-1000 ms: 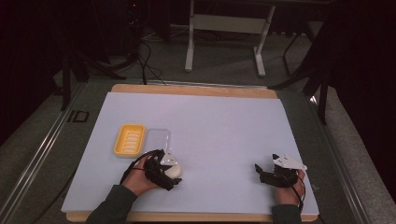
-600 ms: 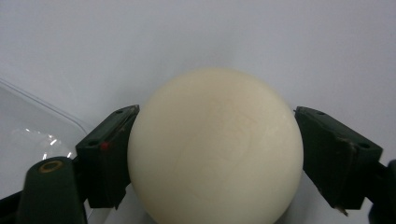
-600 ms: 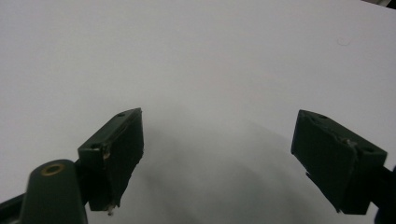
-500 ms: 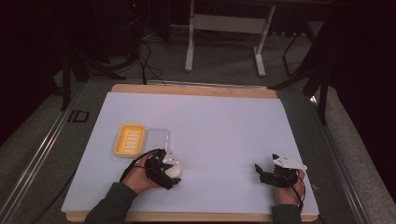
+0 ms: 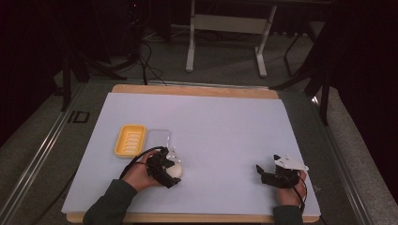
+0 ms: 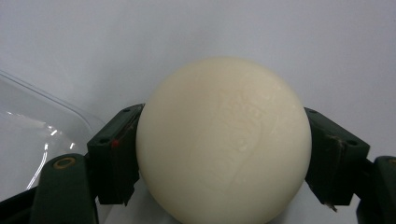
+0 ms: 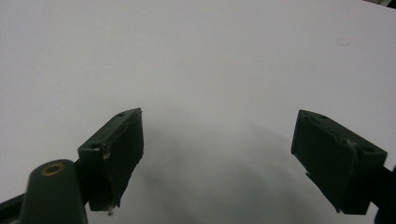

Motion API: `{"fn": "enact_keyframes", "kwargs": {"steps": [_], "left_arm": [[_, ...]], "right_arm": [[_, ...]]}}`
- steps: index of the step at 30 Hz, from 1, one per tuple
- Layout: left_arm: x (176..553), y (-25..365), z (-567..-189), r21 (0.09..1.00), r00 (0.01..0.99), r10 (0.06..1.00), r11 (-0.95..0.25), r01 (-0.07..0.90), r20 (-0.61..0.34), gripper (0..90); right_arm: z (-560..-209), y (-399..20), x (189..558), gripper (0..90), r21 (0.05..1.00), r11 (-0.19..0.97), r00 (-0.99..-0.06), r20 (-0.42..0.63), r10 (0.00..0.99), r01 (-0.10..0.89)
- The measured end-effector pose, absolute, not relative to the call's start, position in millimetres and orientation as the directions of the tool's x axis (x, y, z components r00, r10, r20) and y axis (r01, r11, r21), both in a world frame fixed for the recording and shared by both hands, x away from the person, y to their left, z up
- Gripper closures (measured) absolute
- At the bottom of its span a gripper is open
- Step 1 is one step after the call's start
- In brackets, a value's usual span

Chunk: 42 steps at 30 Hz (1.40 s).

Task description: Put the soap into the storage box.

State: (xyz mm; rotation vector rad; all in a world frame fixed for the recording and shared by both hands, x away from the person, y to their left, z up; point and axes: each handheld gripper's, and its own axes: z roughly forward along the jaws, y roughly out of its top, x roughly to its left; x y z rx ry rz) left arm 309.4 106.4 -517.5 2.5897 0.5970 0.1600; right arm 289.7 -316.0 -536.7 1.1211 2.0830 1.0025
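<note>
Your left gripper (image 5: pixel 168 169): near the front edge of the white sheet (image 5: pixel 225 126), closed around a cream ball (image 5: pixel 174 169); yellow tray (image 5: pixel 130 140) and clear lid (image 5: pixel 158 138) side by side just beyond it; your right gripper (image 5: pixel 267 174): front right, well apart, grey plate on top; wooden table edge (image 5: pixel 192 89) behind.

A smooth cream-white ball (image 6: pixel 223 140) sits clamped between the left tool's (image 5: pixel 165 167) jaws, just beyond a yellow tray (image 5: pixel 130 140).

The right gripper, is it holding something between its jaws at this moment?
No, the right gripper has its jaws spread wide apart with nothing but the bare white table surface between them.
</note>
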Motion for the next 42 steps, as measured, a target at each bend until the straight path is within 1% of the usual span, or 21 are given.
{"fn": "enact_keyframes", "kwargs": {"steps": [7, 15, 23, 30, 42], "left_arm": [[312.9, 103.1, -514.6, 0.430, 0.908, 0.419, -0.821, 0.376, 0.007, 24.4], [317.0, 96.1, -509.9, 0.344, 0.918, 0.396, -0.863, 0.369, 0.009, 24.7], [315.6, 93.6, -507.2, 0.306, 0.945, 0.325, -0.904, 0.299, 0.036, 25.1], [315.9, 95.0, -503.9, 0.298, 0.951, 0.305, -0.914, 0.277, 0.052, 25.1], [317.3, 102.7, -491.7, 0.313, 0.948, 0.312, -0.908, 0.279, 0.057, 25.1]], "right_arm": [[-536.8, -315.9, 289.8, 16.8, 0.819, 0.368, -0.490, -0.124, 0.863, 0.441], [-536.8, -315.9, 289.8, 16.9, 0.818, 0.369, -0.491, -0.124, 0.862, 0.440], [-536.8, -315.8, 289.9, 16.9, 0.818, 0.368, -0.491, -0.123, 0.862, 0.442], [-536.8, -315.9, 289.9, 16.9, 0.818, 0.370, -0.492, -0.125, 0.862, 0.440], [-536.7, -316.3, 289.7, 16.9, 0.822, 0.366, -0.490, -0.123, 0.863, 0.437]]}}
